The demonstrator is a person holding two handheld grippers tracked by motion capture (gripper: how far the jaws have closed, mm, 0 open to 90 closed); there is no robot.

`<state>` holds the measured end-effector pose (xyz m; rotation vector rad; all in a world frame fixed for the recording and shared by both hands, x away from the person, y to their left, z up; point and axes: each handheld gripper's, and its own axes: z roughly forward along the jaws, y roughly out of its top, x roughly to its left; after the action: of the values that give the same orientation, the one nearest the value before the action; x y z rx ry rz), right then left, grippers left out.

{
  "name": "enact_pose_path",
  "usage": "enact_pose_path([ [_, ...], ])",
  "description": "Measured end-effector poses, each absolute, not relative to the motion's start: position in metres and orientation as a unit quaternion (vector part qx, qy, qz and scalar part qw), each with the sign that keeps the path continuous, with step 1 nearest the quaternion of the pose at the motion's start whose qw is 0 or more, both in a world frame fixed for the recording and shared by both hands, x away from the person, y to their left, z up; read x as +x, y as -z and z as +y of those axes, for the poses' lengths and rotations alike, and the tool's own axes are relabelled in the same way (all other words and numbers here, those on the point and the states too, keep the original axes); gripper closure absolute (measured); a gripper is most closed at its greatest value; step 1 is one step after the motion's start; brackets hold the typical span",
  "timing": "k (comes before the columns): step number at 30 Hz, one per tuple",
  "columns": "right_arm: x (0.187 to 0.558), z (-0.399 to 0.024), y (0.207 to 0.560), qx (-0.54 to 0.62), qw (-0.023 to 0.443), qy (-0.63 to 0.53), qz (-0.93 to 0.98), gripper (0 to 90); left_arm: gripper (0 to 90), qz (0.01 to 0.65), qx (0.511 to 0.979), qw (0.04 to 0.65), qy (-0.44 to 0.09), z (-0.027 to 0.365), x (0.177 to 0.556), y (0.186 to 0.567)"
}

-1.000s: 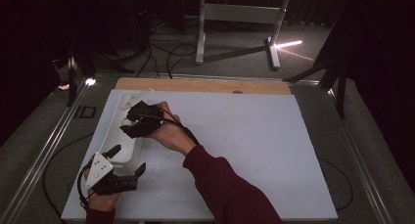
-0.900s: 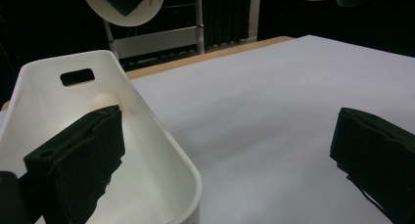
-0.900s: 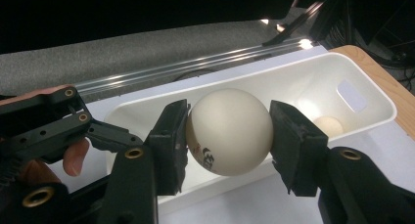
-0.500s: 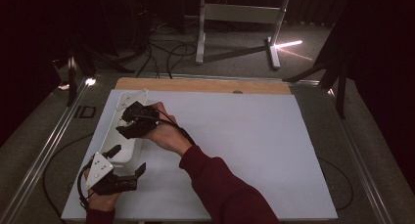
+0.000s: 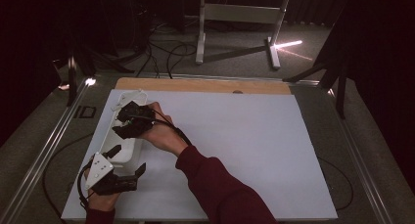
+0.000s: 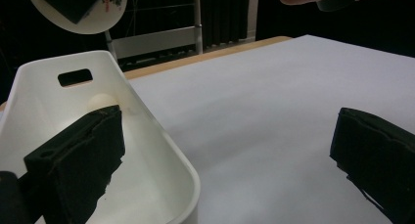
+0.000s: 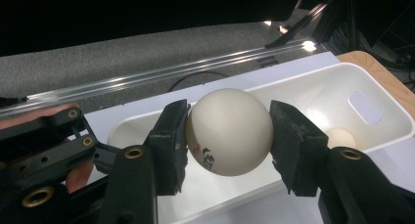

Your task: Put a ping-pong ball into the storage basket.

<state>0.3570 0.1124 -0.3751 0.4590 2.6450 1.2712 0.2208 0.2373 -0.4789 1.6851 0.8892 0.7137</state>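
Right gripper view puts a white ball (image 7: 229, 132) at the centre of the frame, clamped between the two black pads of the right gripper (image 7: 229, 136), one pad pressed on each side of it; dark print shows on the ball's lower left. Behind and below the ball lies a long white bin (image 7: 313, 82) with a handle slot in its far end wall, and a second ball (image 7: 340, 137) rests on the bin's floor at the right of the frame, partly hidden by the right-hand pad.

High view shows the same gripper (image 5: 131, 120) in the left half of the frame, above the bin (image 5: 128, 153), which runs along the left edge of a white sheet (image 5: 244, 150) covering the table; a dark red sleeve (image 5: 220, 190) reaches in from the bottom. The left gripper (image 5: 128, 160) sits in the lower left at the bin's near end; its jaws stand wide apart.

Left gripper view shows one jaw inside the bin (image 6: 161, 150) and the other over the sheet (image 6: 254, 126), with the bin wall between them and untouched; the resting ball (image 6: 100, 101) lies at the far end.
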Motion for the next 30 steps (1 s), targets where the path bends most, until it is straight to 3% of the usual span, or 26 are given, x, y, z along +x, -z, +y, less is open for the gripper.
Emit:
enact_pose_path([
  [16, 0.358, 0.119, 0.377, 0.157, 0.068, -0.428, 0.887, 49.4, 0.2, 0.372, 0.705, 0.525, -0.298, 0.238, 0.221, 0.479],
  [18, 0.359, 0.12, 0.378, 0.158, 0.049, -0.43, 0.888, 30.7, 0.2, 0.371, 0.705, 0.526, -0.299, 0.238, 0.22, 0.479],
  [20, 0.359, 0.12, 0.379, 0.165, 0.063, -0.426, 0.888, 19.4, 0.2, 0.372, 0.704, 0.526, -0.299, 0.238, 0.22, 0.479],
  [30, 0.362, 0.107, 0.375, 0.175, 0.065, -0.428, 0.884, 14.4, 0.2, 0.372, 0.705, 0.525, -0.299, 0.237, 0.221, 0.479],
])
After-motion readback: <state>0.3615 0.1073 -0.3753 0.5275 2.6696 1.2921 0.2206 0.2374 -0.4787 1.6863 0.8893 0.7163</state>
